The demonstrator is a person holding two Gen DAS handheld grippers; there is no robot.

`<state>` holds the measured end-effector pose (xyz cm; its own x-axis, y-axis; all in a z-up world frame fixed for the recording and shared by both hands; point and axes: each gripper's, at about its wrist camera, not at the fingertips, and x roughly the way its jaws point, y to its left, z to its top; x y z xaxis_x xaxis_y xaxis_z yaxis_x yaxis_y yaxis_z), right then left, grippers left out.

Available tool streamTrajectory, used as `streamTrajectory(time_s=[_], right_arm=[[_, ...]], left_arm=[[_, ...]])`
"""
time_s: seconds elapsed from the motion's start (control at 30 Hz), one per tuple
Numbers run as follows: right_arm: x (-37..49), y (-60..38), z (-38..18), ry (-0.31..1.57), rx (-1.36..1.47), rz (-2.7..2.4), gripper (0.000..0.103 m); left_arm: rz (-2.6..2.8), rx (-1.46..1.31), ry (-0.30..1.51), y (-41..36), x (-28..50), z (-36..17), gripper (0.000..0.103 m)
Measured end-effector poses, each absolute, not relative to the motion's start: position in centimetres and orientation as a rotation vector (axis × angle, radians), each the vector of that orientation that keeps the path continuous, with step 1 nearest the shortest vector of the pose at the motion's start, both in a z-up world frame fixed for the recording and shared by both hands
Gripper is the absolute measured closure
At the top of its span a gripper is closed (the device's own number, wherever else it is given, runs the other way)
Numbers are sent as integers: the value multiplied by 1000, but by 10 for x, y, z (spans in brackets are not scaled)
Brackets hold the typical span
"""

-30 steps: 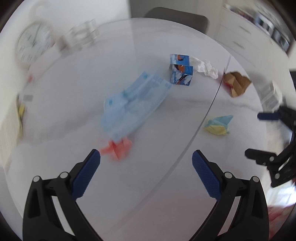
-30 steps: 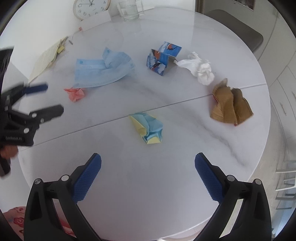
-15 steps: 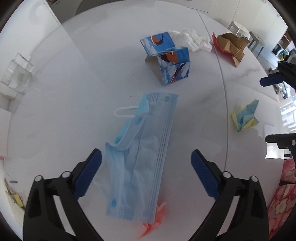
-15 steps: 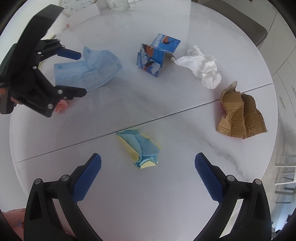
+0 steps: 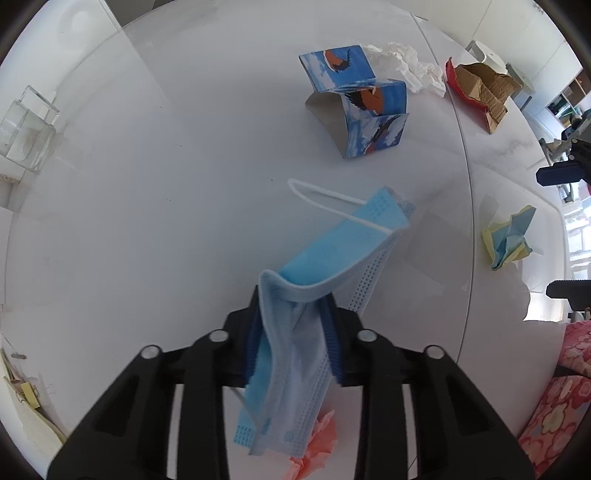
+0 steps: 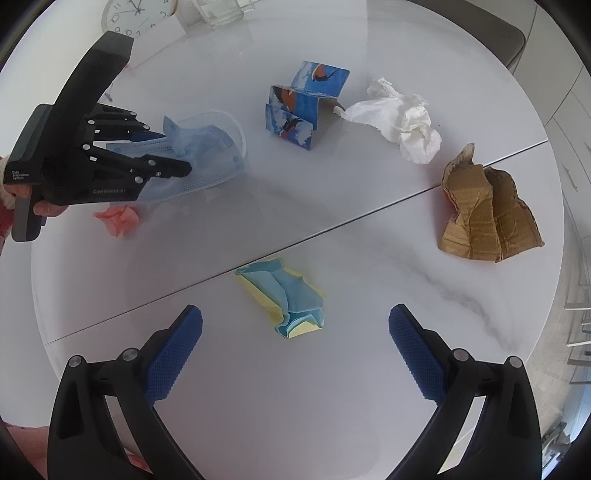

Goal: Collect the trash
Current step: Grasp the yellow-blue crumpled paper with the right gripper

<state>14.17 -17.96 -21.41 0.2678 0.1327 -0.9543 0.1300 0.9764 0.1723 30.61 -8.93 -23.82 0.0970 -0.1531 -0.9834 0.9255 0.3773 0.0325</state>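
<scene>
My left gripper [image 5: 293, 328] is shut on a blue face mask [image 5: 325, 266], which hangs folded between the pads; it also shows in the right wrist view [image 6: 207, 147] with the left gripper [image 6: 173, 155] on it. A crumpled pink paper [image 5: 314, 450] lies under the mask. My right gripper [image 6: 295, 343] is open and empty, just short of a crumpled yellow-and-blue paper [image 6: 288, 299]. A folded blue bird-print carton [image 6: 303, 103], a white tissue [image 6: 399, 118] and torn brown cardboard [image 6: 487, 214] lie further out on the white round table [image 6: 332, 406].
A clock [image 6: 136, 14] and a glass container [image 6: 221, 11] stand at the table's far edge. Papers [image 5: 22, 406] lie at the left edge. A seam [image 6: 369, 214] runs across the tabletop. A chair [image 6: 491, 26] stands behind the table.
My left gripper has closed on the mask and lifted part of it off the table. My right gripper has moved closer to the yellow-and-blue paper, still open.
</scene>
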Motion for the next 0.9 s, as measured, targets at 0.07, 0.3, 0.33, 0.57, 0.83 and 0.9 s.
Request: streamTrajectory(time_s=[0.07, 0.3, 0.33, 0.57, 0.83, 0.9], right_arm=[[142, -180, -214, 1300, 232, 5, 3], [142, -186, -207, 1288, 233, 5, 3], [142, -187, -206, 1287, 234, 4, 3], [135, -194, -204, 1288, 242, -5, 3], [130, -198, -203, 1280, 248, -10, 3], [129, -196, -205, 1280, 238, -3, 3]], left_arm=[[-953, 835, 1189, -89, 306, -235, 80], [-940, 801, 1181, -82, 307, -223, 82], [-939, 799, 1178, -81, 307, -221, 82], [-940, 779, 1176, -83, 315, -212, 82], [-913, 680, 1168, -64, 323, -195, 82], [-895, 580, 1174, -54, 326, -181, 82]])
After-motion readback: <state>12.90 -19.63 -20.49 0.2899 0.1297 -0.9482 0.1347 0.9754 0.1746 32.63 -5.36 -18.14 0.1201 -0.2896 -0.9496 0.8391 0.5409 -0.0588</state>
